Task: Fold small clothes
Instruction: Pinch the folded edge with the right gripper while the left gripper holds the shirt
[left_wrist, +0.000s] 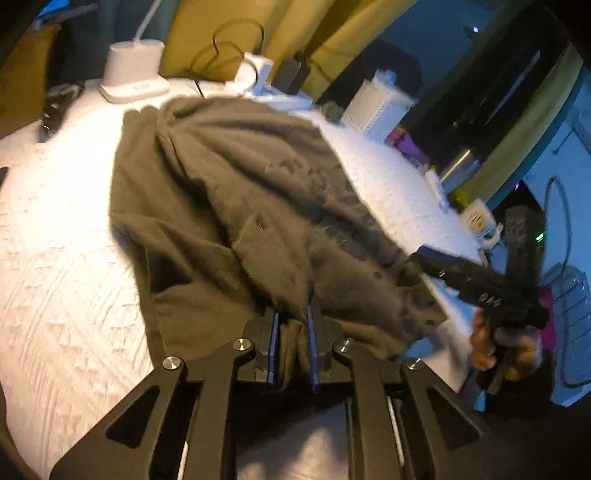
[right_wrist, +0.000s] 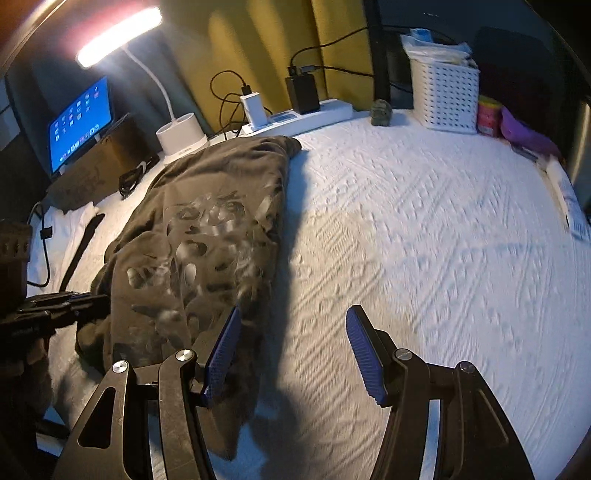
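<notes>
While the left gripper (left_wrist: 292, 343) is pinching the soft, limp olive-brown printed T-shirt (left_wrist: 236, 206) at its near hem, the right gripper (right_wrist: 293, 354) is hovering wide open, empty, beside its edge.

Right gripper (right_wrist: 291, 354) jaws apart, nothing betw. them, over white desk (right_wrist: 424, 229). Left pad overlaps edge of dark shirt (right_wrist: 207, 229), crumpled w/ faded print. Lamp (right_wrist: 122, 33) lit, tablet (right_wrist: 79, 123) on at far left; basket (right_wrist: 445, 96) at back.
</notes>
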